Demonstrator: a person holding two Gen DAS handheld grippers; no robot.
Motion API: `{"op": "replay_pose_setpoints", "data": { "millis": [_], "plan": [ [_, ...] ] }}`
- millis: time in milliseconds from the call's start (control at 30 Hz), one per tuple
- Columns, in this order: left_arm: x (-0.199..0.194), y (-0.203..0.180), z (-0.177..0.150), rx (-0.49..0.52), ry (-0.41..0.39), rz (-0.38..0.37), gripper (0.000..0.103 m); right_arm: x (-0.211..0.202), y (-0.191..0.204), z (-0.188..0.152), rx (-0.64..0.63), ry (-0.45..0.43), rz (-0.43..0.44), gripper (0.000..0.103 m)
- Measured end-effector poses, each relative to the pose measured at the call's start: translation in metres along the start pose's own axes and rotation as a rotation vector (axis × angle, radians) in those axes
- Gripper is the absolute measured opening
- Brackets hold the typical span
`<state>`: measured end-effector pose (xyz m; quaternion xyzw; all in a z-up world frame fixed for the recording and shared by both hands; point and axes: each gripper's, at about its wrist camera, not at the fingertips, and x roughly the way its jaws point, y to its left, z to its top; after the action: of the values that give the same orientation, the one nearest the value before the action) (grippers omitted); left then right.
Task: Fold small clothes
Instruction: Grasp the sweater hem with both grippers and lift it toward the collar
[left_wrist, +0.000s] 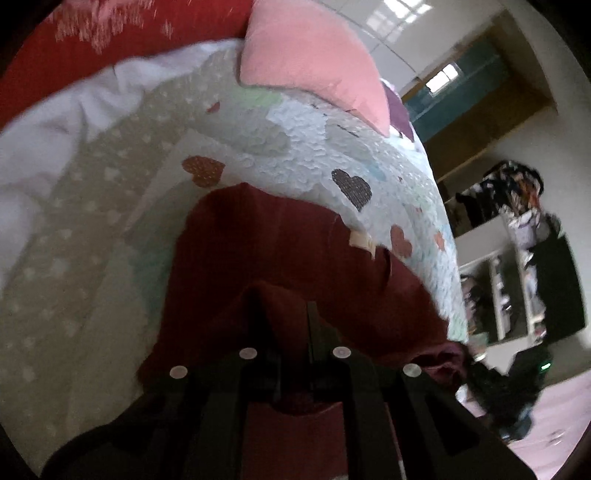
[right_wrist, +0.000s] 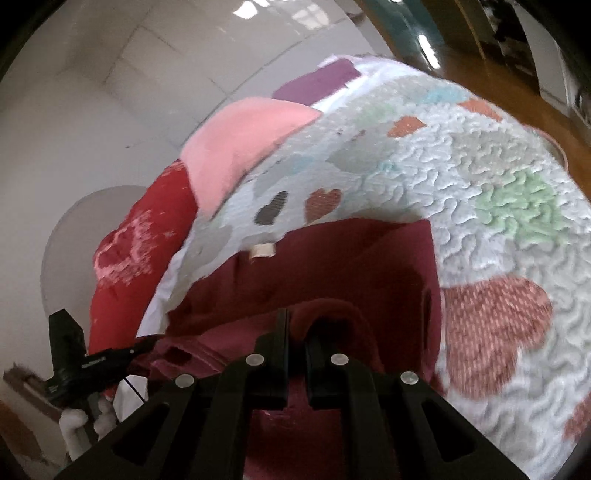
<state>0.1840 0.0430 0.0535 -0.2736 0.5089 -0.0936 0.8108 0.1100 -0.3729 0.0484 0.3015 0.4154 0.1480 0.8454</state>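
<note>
- A home bedroom: a bed under a heart-patterned quilt.
- Pink pillow, red pillow.
- Cluttered white shelves, wooden floor.

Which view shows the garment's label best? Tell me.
The right wrist view: the pale label faces the camera on the maroon garment. The left wrist view shows it smaller and crumpled at the cloth's edge.
</note>
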Motion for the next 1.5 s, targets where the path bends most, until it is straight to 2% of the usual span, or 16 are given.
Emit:
{"op": "replay_pose_setpoints", "data": {
  "millis": [100,167,267,400,467,567,767,933,1000,1067,1133,1200,1267,1300,1400,1500],
  "plan": [
    [0.013,0.011,0.019,-0.070,0.023,-0.105,0.009,0.027,-0.025,0.015,0.123,0.021,0.020,0.014],
    [0.016,0.017,0.027,-0.122,0.017,-0.198,0.013,0.039,-0.038,0.022,0.189,0.032,0.052,0.038],
    [0.018,0.024,0.034,-0.180,-0.006,-0.266,0.025,0.044,-0.048,0.027,0.253,0.002,0.107,0.054],
    [0.015,0.045,0.045,-0.329,-0.043,-0.374,0.034,0.048,-0.054,0.033,0.282,-0.026,0.104,0.060],
    [0.007,0.053,0.051,-0.371,-0.076,-0.392,0.037,0.047,-0.055,0.036,0.280,-0.034,0.100,0.063],
    [-0.010,0.050,0.054,-0.313,-0.106,-0.305,0.038,0.035,-0.054,0.042,0.259,-0.077,0.058,0.076],
    [-0.019,0.020,0.023,-0.013,-0.083,-0.042,0.040,0.008,-0.033,0.044,0.158,-0.142,0.001,0.076],
    [-0.009,0.013,-0.016,0.227,-0.103,0.182,0.055,0.015,0.005,0.021,0.006,-0.055,0.005,0.076],
    [0.004,0.006,-0.025,0.323,-0.094,0.275,0.055,0.020,0.014,0.006,-0.036,-0.014,0.012,0.076],
    [0.008,0.004,-0.021,0.365,-0.080,0.316,0.051,0.024,0.018,-0.005,-0.082,0.012,0.001,0.075],
    [0.000,0.013,-0.007,0.277,-0.116,0.349,0.034,0.028,0.021,-0.016,-0.146,0.040,-0.027,0.075],
    [-0.013,0.036,0.011,0.114,-0.160,0.350,0.033,0.031,0.016,-0.021,-0.179,0.068,-0.041,0.073],
    [-0.028,0.058,0.020,0.006,-0.194,0.371,0.030,0.031,0.006,-0.021,-0.192,0.066,-0.107,0.072],
    [-0.034,0.065,0.021,-0.008,-0.204,0.374,0.030,0.030,0.002,-0.019,-0.183,0.048,-0.142,0.072],
    [-0.048,0.081,0.010,0.015,-0.188,0.311,0.030,0.021,-0.009,-0.014,-0.101,0.019,-0.135,0.070],
    [-0.054,0.087,-0.011,0.047,-0.145,0.232,0.037,0.010,0.010,-0.017,-0.170,-0.026,-0.175,0.072]
  ]
}}
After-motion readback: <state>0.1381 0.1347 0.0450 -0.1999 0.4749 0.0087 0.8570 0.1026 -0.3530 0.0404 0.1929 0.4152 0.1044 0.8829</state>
